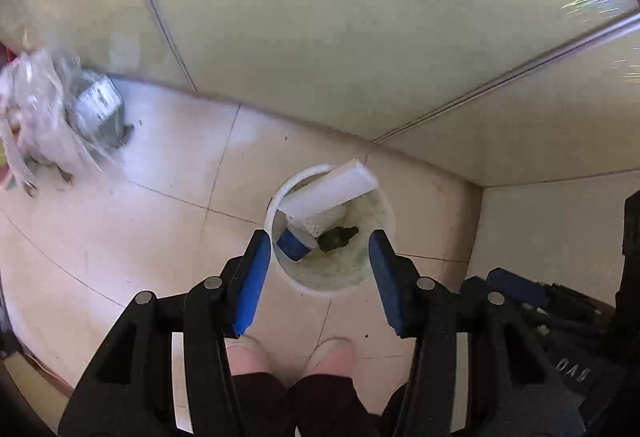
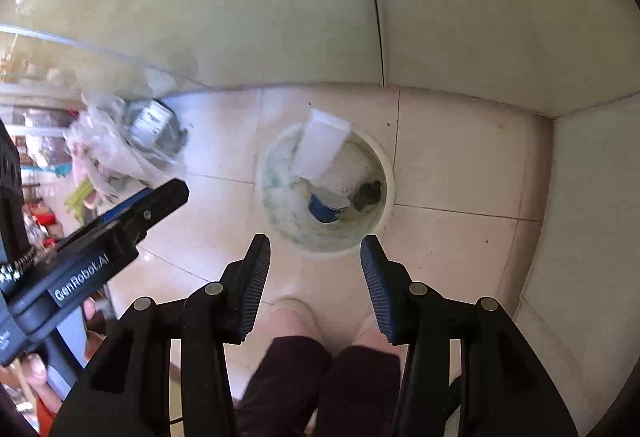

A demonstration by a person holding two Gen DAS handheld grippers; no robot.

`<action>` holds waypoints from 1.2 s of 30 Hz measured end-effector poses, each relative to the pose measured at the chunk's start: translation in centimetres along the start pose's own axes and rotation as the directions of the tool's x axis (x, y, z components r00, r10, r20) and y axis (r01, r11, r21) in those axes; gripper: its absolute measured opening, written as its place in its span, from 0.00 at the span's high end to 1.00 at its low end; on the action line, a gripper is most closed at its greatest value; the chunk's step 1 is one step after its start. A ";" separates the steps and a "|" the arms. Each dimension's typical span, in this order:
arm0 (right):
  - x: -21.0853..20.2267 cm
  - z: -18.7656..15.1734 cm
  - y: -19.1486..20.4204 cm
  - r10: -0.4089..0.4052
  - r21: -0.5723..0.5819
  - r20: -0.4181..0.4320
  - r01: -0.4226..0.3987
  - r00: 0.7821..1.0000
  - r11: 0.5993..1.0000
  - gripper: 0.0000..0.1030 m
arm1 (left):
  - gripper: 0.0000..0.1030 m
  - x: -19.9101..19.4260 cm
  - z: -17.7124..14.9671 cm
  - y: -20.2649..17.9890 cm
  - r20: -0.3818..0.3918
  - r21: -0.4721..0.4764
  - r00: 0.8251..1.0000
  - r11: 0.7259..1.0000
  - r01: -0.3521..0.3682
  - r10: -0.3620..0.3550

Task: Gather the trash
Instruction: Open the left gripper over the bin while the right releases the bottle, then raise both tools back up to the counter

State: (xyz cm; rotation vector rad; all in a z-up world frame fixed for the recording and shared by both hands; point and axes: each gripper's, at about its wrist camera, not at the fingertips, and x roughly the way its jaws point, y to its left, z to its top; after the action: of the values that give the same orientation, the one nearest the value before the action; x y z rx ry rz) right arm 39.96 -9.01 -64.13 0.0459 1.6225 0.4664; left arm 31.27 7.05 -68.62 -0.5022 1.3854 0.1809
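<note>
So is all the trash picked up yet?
Not quite. The white bin already holds a white box, a blue cup and something dark. The left gripper and right gripper are both open and empty. The crumpled plastic bag still lies on the floor.

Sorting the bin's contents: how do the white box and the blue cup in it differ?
The white box is long, flat-sided and plain white; the blue cup is round and blue with a white inside. The box leans against the bin wall and pokes above its rim; the cup lies tipped low near the bottom. Both are inside the bin.
</note>
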 end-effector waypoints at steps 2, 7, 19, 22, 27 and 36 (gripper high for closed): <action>-3.3 -0.1 0.6 0.005 0.009 0.030 -0.005 1.000 1.000 0.58 | 0.52 -3.3 0.4 -0.8 0.020 0.023 1.000 1.000 -0.001 0.000; -12.3 -0.9 3.3 0.007 0.005 0.138 -0.008 0.990 1.000 0.58 | 0.52 -12.7 1.3 -2.5 0.092 0.033 0.996 0.999 -0.023 0.020; -32.9 -4.4 10.5 0.035 -0.006 0.381 -0.036 0.924 0.999 0.58 | 0.52 -36.4 2.6 -6.6 0.317 0.130 0.948 0.991 -0.042 -0.002; -36.8 -5.5 12.0 0.005 -0.005 0.446 -0.003 0.895 1.000 0.58 | 0.52 -41.6 2.5 -7.3 0.389 0.173 0.921 0.983 -0.056 -0.016; -42.0 -6.8 13.7 -0.010 0.002 0.544 0.011 0.839 1.000 0.58 | 0.51 -49.0 2.1 -9.0 0.494 0.223 0.869 0.972 -0.081 -0.041; -49.0 -7.3 15.7 -0.037 -0.005 0.680 0.055 0.732 0.998 0.53 | 0.41 -57.5 1.7 -10.5 0.618 0.271 0.779 0.959 -0.084 -0.107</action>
State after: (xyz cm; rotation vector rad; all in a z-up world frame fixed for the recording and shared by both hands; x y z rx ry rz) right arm 34.84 -11.49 -12.43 0.1420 0.8813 0.3683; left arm 26.13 8.15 -10.38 -0.1726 0.7237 0.1189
